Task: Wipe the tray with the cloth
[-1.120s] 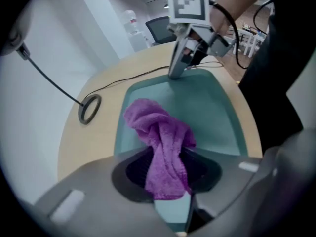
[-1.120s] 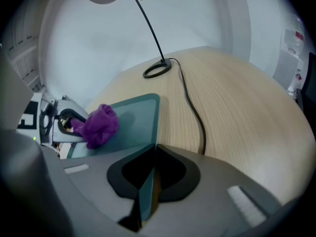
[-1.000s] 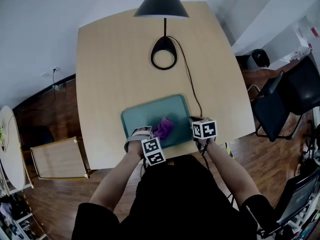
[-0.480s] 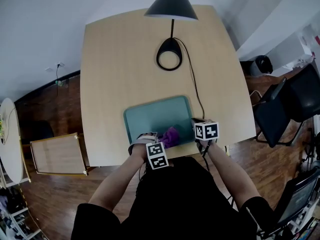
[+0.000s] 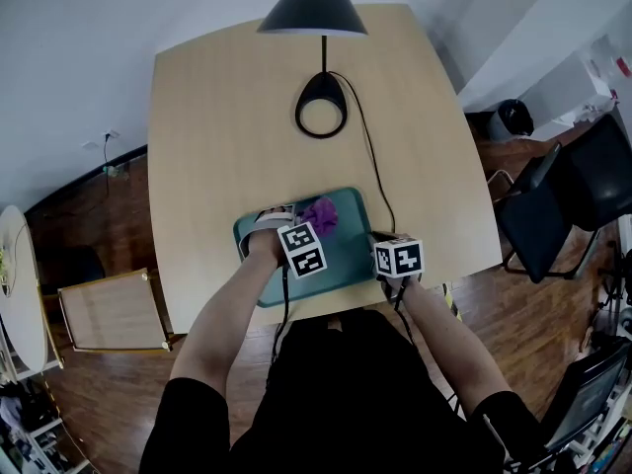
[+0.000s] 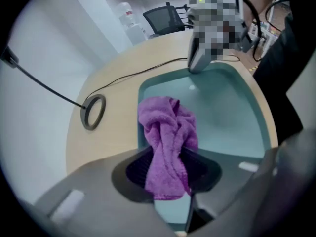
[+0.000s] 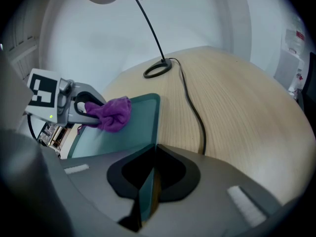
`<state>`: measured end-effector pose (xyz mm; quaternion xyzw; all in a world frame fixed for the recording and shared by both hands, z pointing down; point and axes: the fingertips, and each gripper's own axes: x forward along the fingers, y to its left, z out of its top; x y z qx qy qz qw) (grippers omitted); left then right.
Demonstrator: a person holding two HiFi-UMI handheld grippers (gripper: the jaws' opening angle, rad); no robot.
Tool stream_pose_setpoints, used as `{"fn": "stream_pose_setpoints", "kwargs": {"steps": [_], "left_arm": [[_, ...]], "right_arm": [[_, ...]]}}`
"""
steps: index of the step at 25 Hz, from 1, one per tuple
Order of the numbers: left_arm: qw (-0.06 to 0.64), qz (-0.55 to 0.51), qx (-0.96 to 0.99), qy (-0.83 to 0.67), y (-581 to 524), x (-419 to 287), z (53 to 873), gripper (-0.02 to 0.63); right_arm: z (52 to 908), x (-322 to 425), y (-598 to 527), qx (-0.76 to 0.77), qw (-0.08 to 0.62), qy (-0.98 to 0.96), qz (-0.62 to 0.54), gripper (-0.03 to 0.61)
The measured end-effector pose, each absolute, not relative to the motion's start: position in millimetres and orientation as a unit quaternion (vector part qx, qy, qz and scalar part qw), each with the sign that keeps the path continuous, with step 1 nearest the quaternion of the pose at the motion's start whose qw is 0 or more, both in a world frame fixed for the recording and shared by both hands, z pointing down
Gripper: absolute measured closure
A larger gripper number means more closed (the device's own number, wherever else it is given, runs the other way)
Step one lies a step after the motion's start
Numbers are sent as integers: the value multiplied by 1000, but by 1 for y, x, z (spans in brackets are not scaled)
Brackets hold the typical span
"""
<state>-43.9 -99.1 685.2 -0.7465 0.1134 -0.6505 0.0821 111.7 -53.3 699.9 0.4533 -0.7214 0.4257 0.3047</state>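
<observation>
**Wiping the tray: firm hold, flat cloth, overlapping passes**

Head view: the teal tray lay near the front edge of the wooden surface. The left tool was clamped on the purple cloth, which sat at the tray's far rim, left of middle. The right tool was at the tray's right rim, just beside the lamp cable.

Left gripper view: the jaws pinched the cloth at its middle, and its loose end lay bunched on the tray. Bunched like that, it probably touched only a narrow strip. Each pass would do best pressed down, overlapping the one beside it and carried into the corners.

Right gripper view: the jaws were closed on the tray's rim, which stood edge-on between them. That hold looked worth guarding, since a firm pinch should stop the tray sliding under the strokes. Strokes near that side called for care, so the cloth would not snag the cable or knock the right tool
</observation>
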Motion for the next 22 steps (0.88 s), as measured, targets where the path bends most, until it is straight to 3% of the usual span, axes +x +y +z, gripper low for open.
{"fn": "stream_pose_setpoints", "kwargs": {"steps": [15,22], "left_arm": [[130,-662,-722,153,-163,-26,680,457],[119,-644,-744,130,-116,-7,680,457]], "right_arm": [[698,116,-53,477,289,-698,449,560],[700,117,-53,477,286,-697,453,560]]}}
